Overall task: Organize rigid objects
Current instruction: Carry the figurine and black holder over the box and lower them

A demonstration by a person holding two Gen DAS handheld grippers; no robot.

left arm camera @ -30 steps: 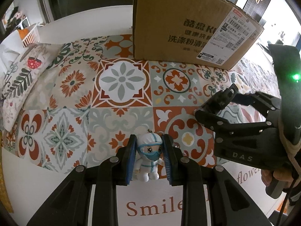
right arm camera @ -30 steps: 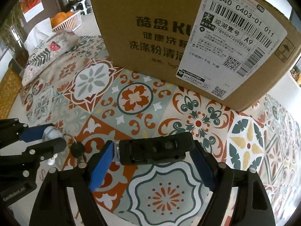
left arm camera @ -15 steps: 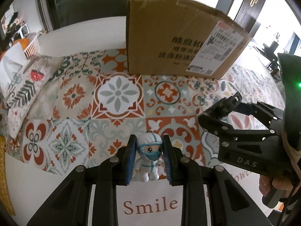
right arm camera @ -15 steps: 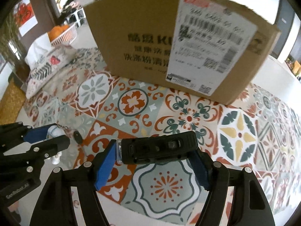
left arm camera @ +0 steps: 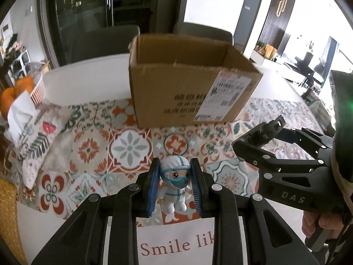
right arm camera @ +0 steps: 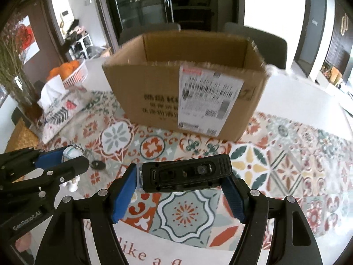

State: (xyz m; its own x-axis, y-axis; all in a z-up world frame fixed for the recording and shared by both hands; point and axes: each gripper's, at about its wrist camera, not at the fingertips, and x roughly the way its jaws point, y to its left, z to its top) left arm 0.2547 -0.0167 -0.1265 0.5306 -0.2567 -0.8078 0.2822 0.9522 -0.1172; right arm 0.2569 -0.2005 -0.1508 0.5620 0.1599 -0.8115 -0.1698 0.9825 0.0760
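The left gripper [left arm camera: 175, 185] clamps a masked figurine [left arm camera: 175, 183] above a patterned mat [left arm camera: 88, 150] printed "Smile lik". The right gripper [right arm camera: 179, 190], stamped "DAS", grips a black device [right arm camera: 186, 175] end to end. Beyond stands an open box [right arm camera: 150, 88] with a blurred shipping label [right arm camera: 207, 101]; its contents are hidden. A basket [right arm camera: 76, 76] holds oranges [right arm camera: 65, 67].

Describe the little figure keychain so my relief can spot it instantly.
Find the open cardboard box on the patterned tablecloth. Nearer the camera, the left tongs clamp a white-suited figurine with blue goggles and mask; the right tongs' item is a black block instead.
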